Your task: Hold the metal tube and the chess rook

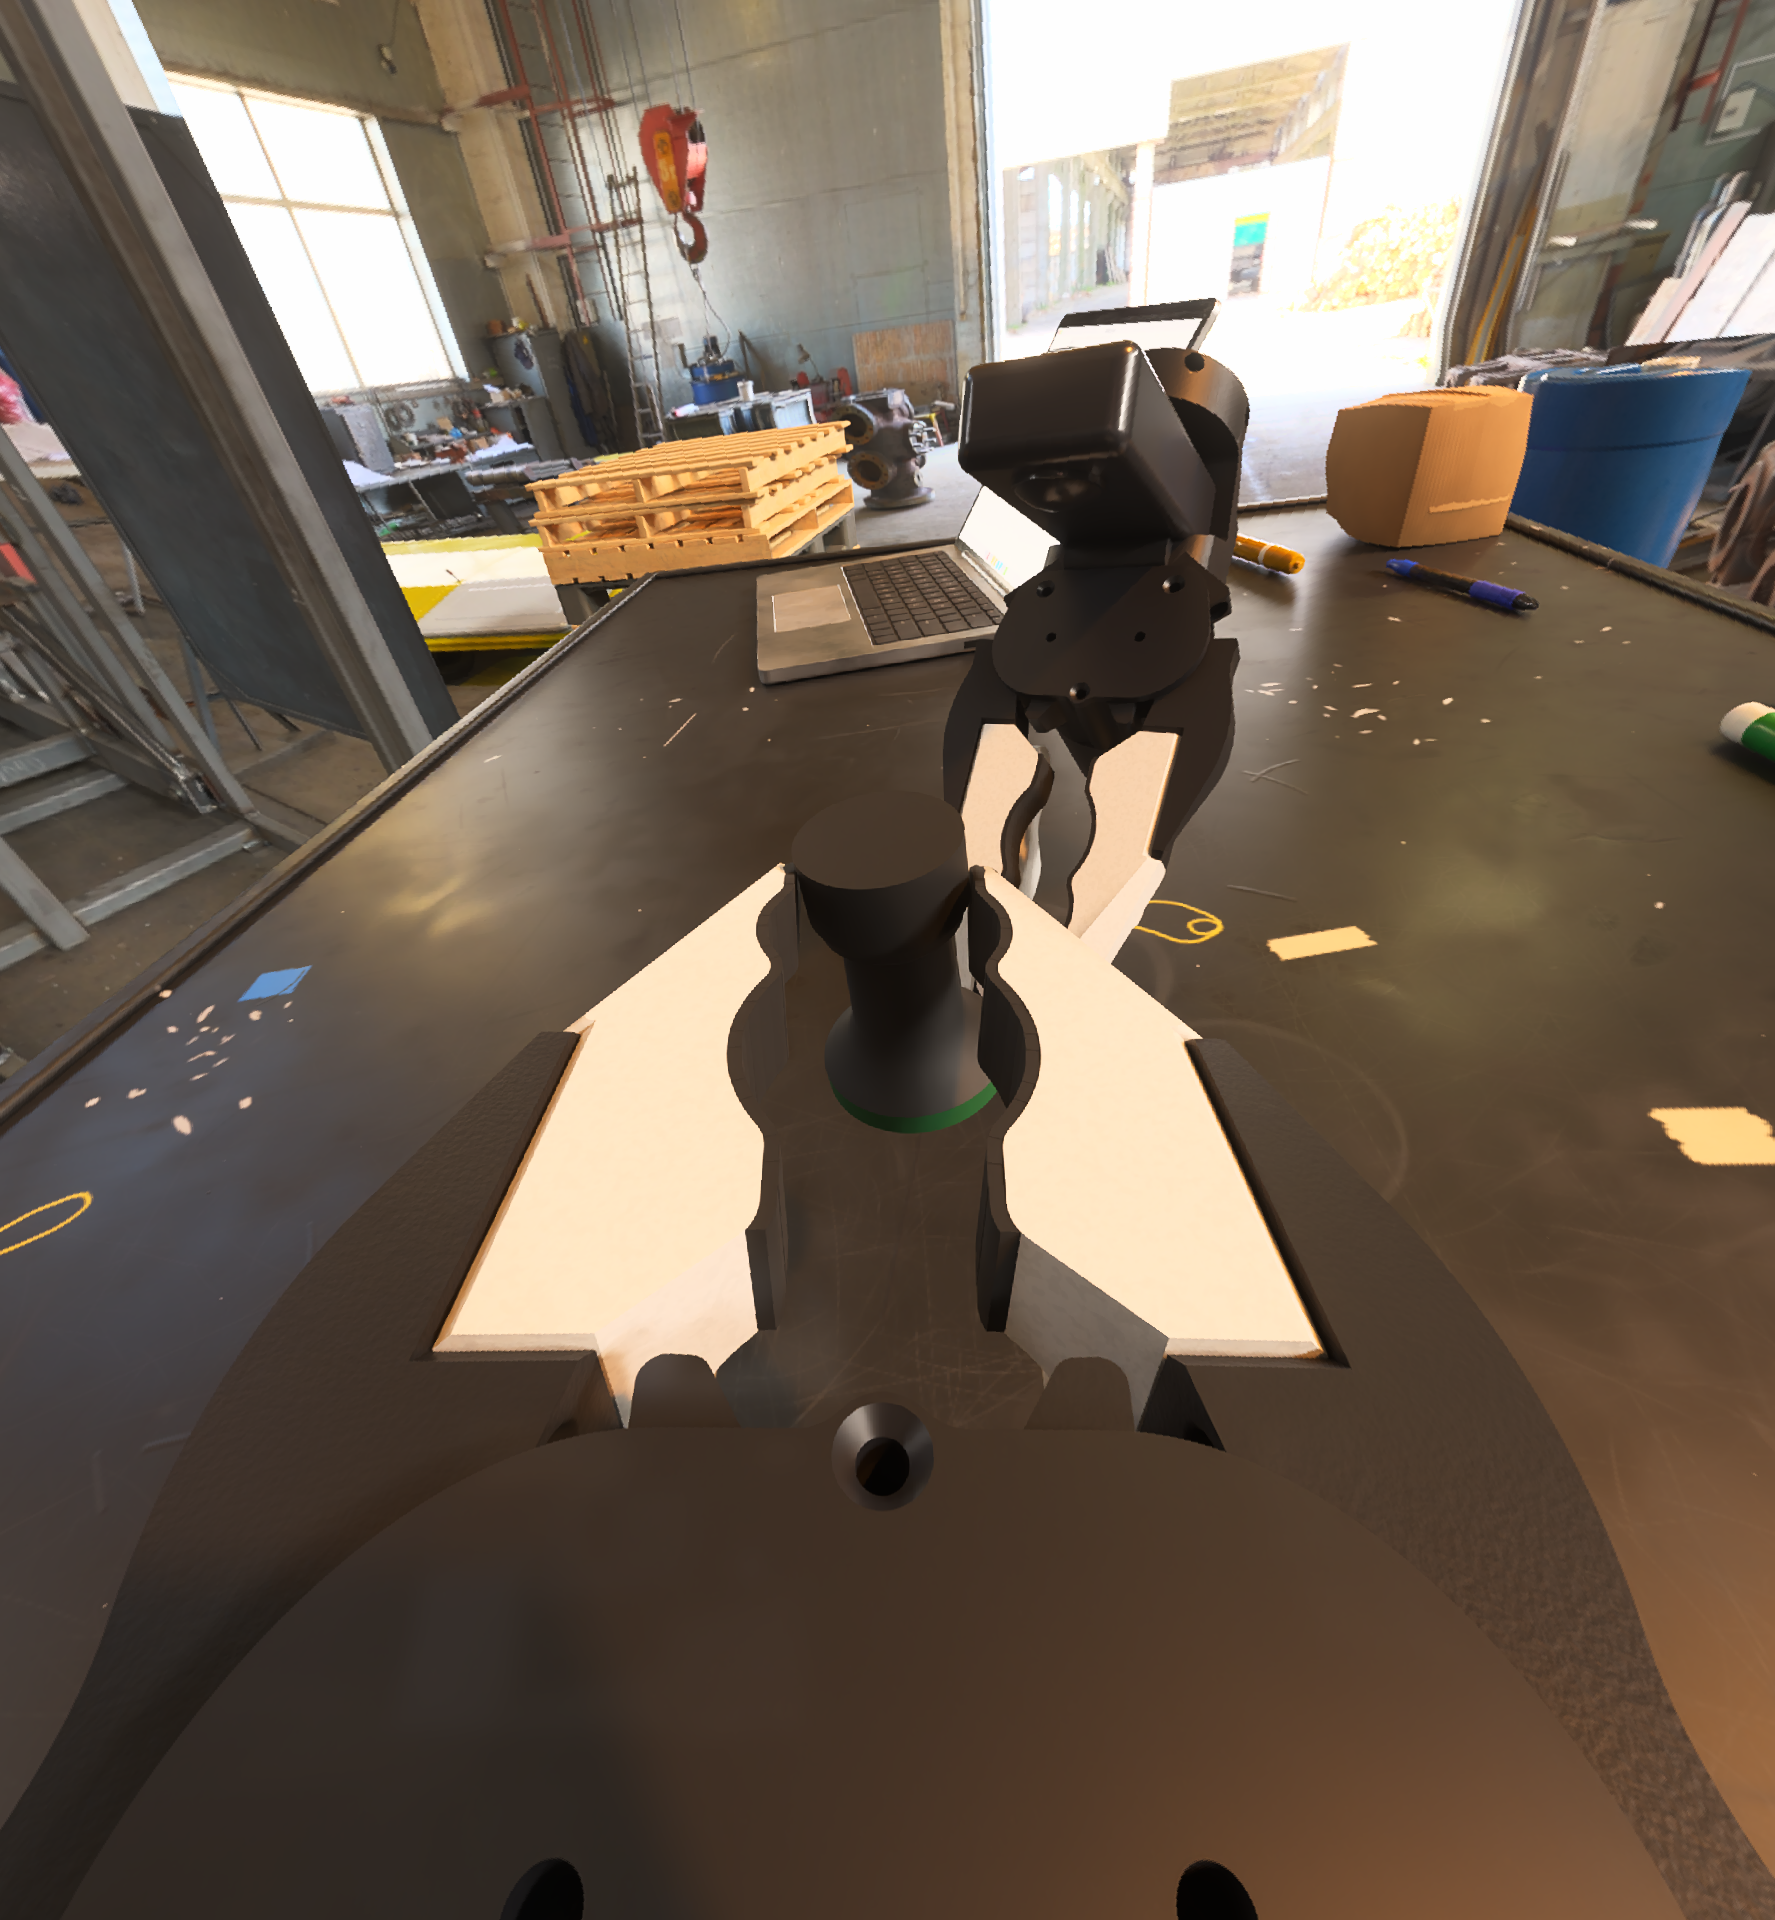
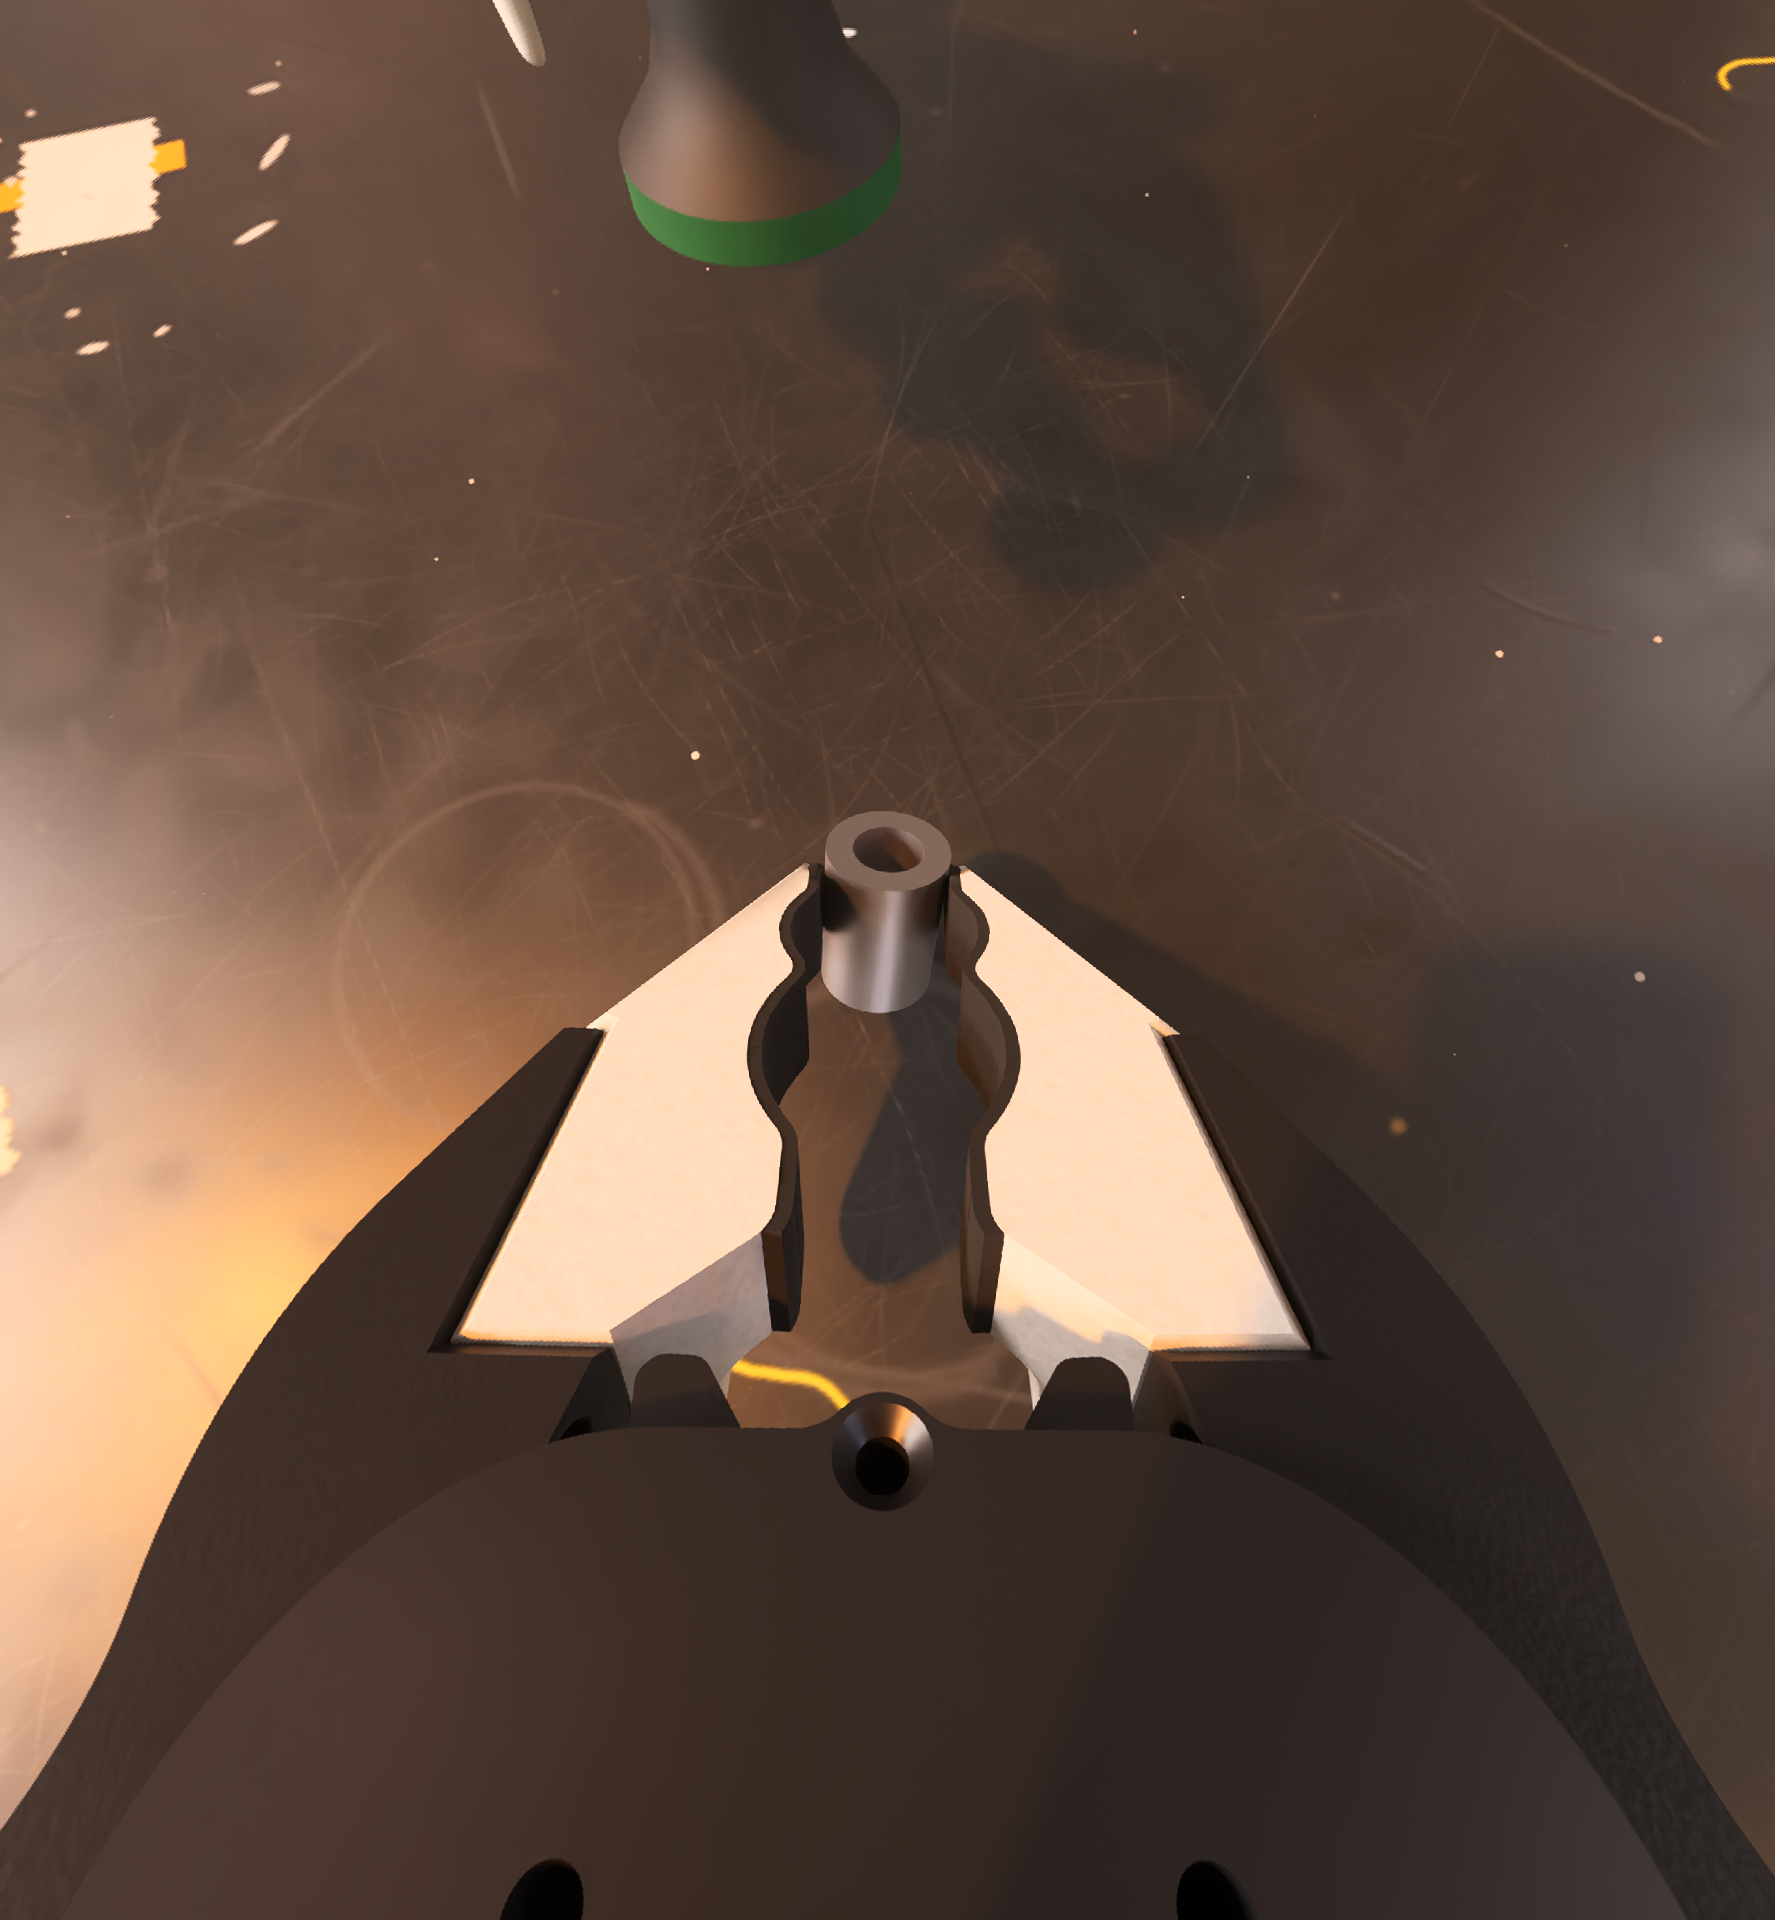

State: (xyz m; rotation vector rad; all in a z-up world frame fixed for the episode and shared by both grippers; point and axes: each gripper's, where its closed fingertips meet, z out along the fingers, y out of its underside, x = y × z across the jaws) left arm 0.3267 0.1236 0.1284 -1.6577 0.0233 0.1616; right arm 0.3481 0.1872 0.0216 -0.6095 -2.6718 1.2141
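Your left gripper (image 1: 883,925) pinches the chess rook (image 1: 888,966) at frame centre and your right gripper (image 2: 883,914) pinches the metal tube (image 2: 881,914) only at its fingertips, so a jolt could slip the tube free.

You face a dark, scratched metal table (image 1: 550,852) in a tall industrial workshop. Near its far edge sit an open grey laptop (image 1: 878,613) and a tan cardboard box (image 1: 1423,468). Beyond the table, stacked pale wooden pallets (image 1: 696,499) rest on the floor under a red crane hook (image 1: 675,171). Daylight pours through a large gridded window (image 1: 311,229) on your left and a wide open doorway (image 1: 1236,177) ahead.
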